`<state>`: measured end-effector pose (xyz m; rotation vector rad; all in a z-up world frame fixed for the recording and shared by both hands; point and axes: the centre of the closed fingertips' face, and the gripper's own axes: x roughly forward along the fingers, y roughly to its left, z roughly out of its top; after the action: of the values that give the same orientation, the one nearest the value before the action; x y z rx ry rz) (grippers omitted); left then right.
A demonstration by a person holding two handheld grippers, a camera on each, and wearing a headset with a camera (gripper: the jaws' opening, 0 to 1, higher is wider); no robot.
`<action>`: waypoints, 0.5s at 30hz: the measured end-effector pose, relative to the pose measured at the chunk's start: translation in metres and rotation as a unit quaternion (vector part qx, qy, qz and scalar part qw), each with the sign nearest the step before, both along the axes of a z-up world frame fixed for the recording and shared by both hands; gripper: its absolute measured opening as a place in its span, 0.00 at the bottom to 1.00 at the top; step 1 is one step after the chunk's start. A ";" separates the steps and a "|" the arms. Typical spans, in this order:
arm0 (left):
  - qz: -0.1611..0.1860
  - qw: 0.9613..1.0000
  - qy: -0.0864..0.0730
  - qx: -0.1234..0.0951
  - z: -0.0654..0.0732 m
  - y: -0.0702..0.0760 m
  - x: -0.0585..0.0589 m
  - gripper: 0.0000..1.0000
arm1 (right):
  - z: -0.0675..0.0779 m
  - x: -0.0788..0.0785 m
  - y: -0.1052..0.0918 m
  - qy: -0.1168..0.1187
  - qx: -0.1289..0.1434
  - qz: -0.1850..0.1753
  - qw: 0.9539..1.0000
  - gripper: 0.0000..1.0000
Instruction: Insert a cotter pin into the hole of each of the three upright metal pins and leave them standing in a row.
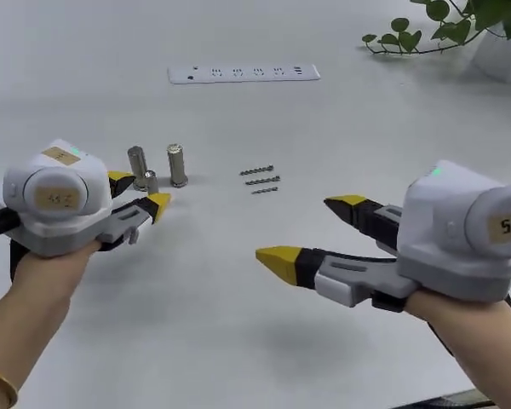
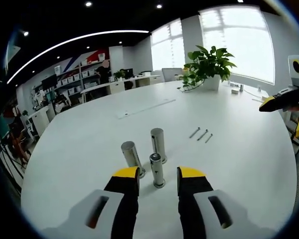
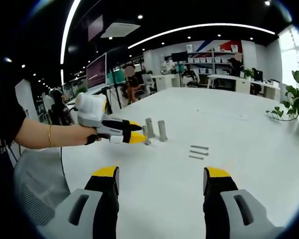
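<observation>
Three upright metal pins stand on the white table: two tall ones (image 1: 137,164) (image 1: 177,164) and a shorter one (image 1: 151,181) in front of them. My left gripper (image 1: 140,192) is open, and the short pin (image 2: 156,170) stands just ahead of the gap between its yellow fingertips, untouched. Three cotter pins (image 1: 261,180) lie side by side to the right of the metal pins. My right gripper (image 1: 311,230) hovers open and holds nothing, nearer to me than the cotter pins (image 3: 199,152) and a little to their right.
A white power strip (image 1: 244,73) lies flat at the back of the table. A potted plant (image 1: 443,21) stands at the far right corner. Desks, shelves and people fill the office beyond the table.
</observation>
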<state>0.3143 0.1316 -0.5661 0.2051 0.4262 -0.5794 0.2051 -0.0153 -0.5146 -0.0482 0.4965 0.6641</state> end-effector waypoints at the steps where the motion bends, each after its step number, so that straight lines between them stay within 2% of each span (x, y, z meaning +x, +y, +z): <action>1: -0.001 1.000 0.000 -0.002 -0.001 -0.001 0.001 0.24 | -0.001 0.000 0.000 0.000 -0.001 0.000 1.000 0.64; 4: -0.005 1.000 0.000 -0.009 -0.003 -0.004 0.004 0.20 | -0.003 0.002 0.001 0.003 0.000 0.000 1.000 0.64; 9: -0.013 1.000 0.006 -0.003 -0.011 -0.005 0.005 0.16 | -0.004 0.004 0.001 0.006 0.004 -0.005 1.000 0.63; 15: -0.023 1.000 0.005 -0.001 -0.013 -0.007 0.006 0.09 | -0.006 0.004 -0.002 0.009 0.003 -0.009 1.000 0.62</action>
<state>0.3199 0.1250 -0.5788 0.2099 0.4309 -0.6272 0.2091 -0.0174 -0.5205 -0.0325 0.5121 0.6488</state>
